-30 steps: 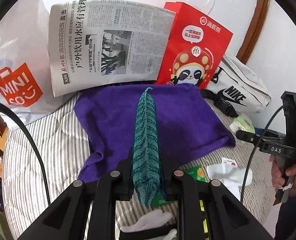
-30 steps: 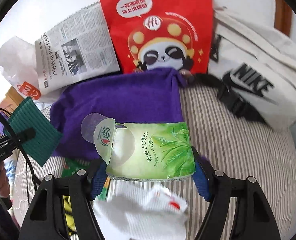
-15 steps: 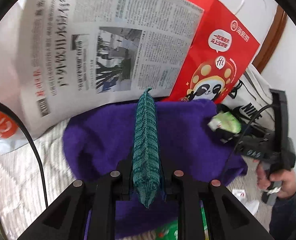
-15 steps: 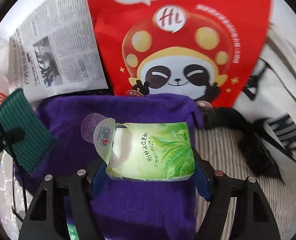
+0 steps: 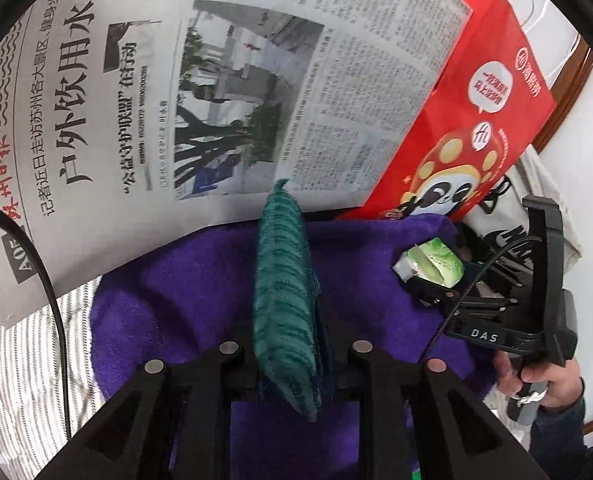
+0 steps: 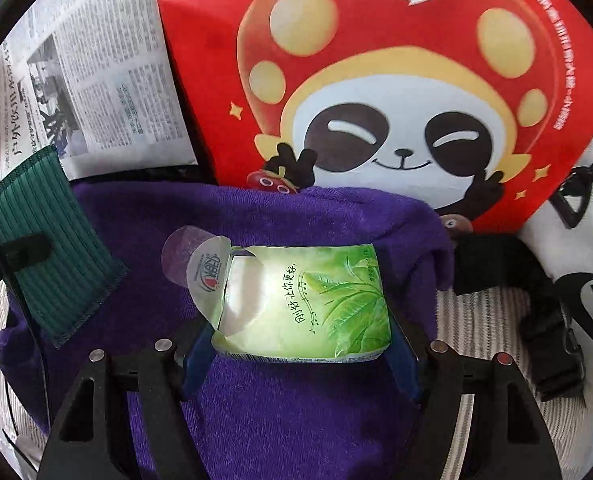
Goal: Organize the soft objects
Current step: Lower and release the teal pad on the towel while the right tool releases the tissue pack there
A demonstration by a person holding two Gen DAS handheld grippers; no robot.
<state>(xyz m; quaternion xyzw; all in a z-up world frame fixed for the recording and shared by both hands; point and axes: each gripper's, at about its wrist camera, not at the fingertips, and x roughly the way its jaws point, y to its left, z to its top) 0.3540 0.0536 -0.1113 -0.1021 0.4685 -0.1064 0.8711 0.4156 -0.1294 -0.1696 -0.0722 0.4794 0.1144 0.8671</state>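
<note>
So the green ribbed cloth point(image 5: 286, 300) is standing on edge between the fingers of the left gripper point(image 5: 292, 354), hanging above the purple towel point(image 5: 176, 300). The jaws have just been easing open a little, but the cloth is sitting right there between them with the pads against it, so it's gripped as far as I can see. From the right wrist view the same cloth point(image 6: 48, 244) is showing flat-on at the left edge, with a black finger point(image 6: 26, 250) clamped across it.

The other soft thing, a green tissue pack point(image 6: 304, 304) with its flap peeled back, is being squeezed across its width by the right gripper point(image 6: 300, 348), blue pads pressing on both ends. It's hovering over the purple towel too. In the left wrist view that pack point(image 5: 430, 260) is poking out of the right gripper point(image 5: 432, 280), and a person's hand point(image 5: 544, 380) is wrapping around its handle.

Behind the towel, a newspaper point(image 5: 216, 80) and a red panda paper bag point(image 6: 376, 80) are leaning side by side against the wall, with a white Nike bag point(image 6: 576, 260) lying off to the right. Everything's sitting on striped bedding point(image 5: 16, 360).
</note>
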